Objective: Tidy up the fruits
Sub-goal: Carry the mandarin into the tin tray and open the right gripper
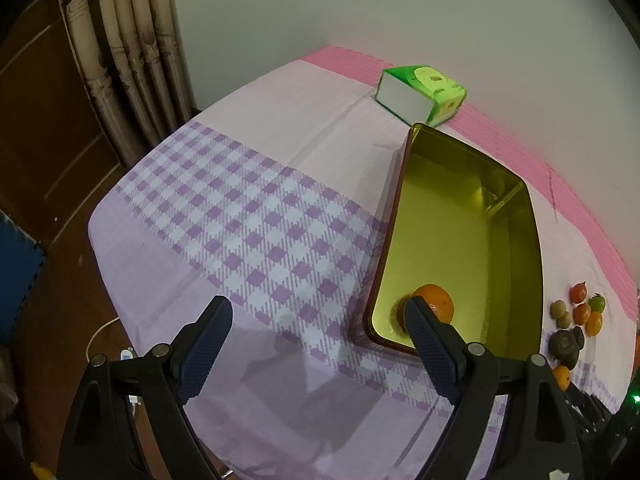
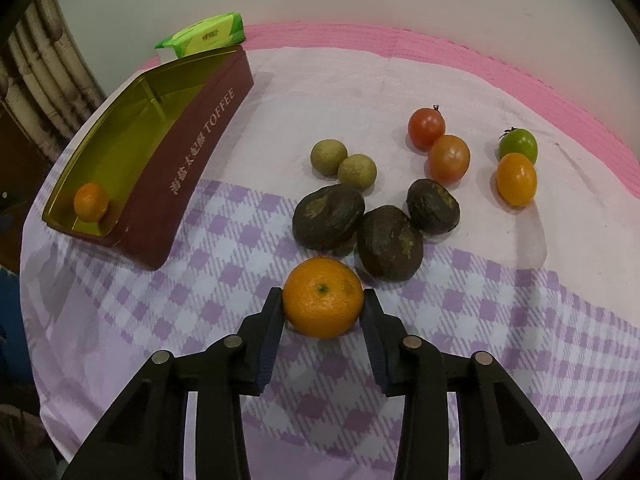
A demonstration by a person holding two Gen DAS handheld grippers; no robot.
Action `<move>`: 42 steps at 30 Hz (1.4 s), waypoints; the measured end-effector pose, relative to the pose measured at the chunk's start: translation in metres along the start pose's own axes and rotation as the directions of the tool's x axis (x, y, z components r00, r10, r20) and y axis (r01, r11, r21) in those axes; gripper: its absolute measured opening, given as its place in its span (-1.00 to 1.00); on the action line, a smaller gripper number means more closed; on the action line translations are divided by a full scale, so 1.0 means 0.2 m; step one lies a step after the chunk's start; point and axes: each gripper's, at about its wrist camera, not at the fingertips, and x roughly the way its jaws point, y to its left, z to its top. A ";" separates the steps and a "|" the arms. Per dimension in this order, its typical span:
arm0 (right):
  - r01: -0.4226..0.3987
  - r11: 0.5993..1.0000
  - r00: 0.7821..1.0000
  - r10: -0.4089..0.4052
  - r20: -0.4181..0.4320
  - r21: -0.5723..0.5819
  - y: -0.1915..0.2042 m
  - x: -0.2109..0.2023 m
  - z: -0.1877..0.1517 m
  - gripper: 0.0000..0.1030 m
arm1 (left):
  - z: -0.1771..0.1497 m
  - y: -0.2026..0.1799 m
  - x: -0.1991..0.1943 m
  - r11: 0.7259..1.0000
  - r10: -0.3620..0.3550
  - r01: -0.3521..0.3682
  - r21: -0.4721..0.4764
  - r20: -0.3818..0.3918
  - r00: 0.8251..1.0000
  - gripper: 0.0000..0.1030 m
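Your right gripper (image 2: 323, 300) is clamped on a round, dimpled orange (image 2: 323, 297), its ribbed dark pads touching both sides of the fruit, which sits on the checked lilac tablecloth (image 2: 500, 320) at the near edge of the fruit cluster. Your left gripper (image 1: 318, 316) stands wide apart over bare cloth, holding nothing; its right finger overlaps the near corner of the tin.

The toffee tin (image 2: 192, 152) is a long rectangular metal box, maroon outside with pale lettering, glossy gold inside. A second, smaller orange (image 2: 91, 202) rests in its near corner.

Only your right wrist view resolves the cluster: three wrinkled dark fruits (image 2: 390, 248) just beyond the gripped orange, two dull olive-brown round fruits (image 2: 343, 163) touching each other farther back, and to the right four smooth cherry tomatoes (image 2: 448, 159), red, orange-red, green and yellow-orange.

Your left wrist view alone shows the tin's full interior, the pleated curtain (image 1: 128, 40) at far left, and the boxy shape of the green tissue pack (image 1: 420, 94) beyond the tin.
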 end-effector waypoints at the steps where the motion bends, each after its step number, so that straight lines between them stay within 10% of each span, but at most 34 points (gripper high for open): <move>1: -0.005 1.000 1.000 0.005 0.001 -0.001 0.00 -0.01 0.00 -0.24 | 0.00 0.00 0.00 1.000 0.003 -0.003 -0.006 -0.001 1.000 0.69; 20: -0.111 0.978 0.984 0.134 0.119 -0.179 0.40 -0.20 0.37 -0.24 | 0.02 0.10 0.03 0.994 0.034 -0.036 -0.099 -0.020 0.999 0.78; 42: -0.113 0.932 0.994 0.110 -0.027 -0.344 0.81 0.16 0.45 -0.24 | 0.04 0.15 0.05 0.989 0.031 -0.033 -0.143 -0.015 0.999 0.78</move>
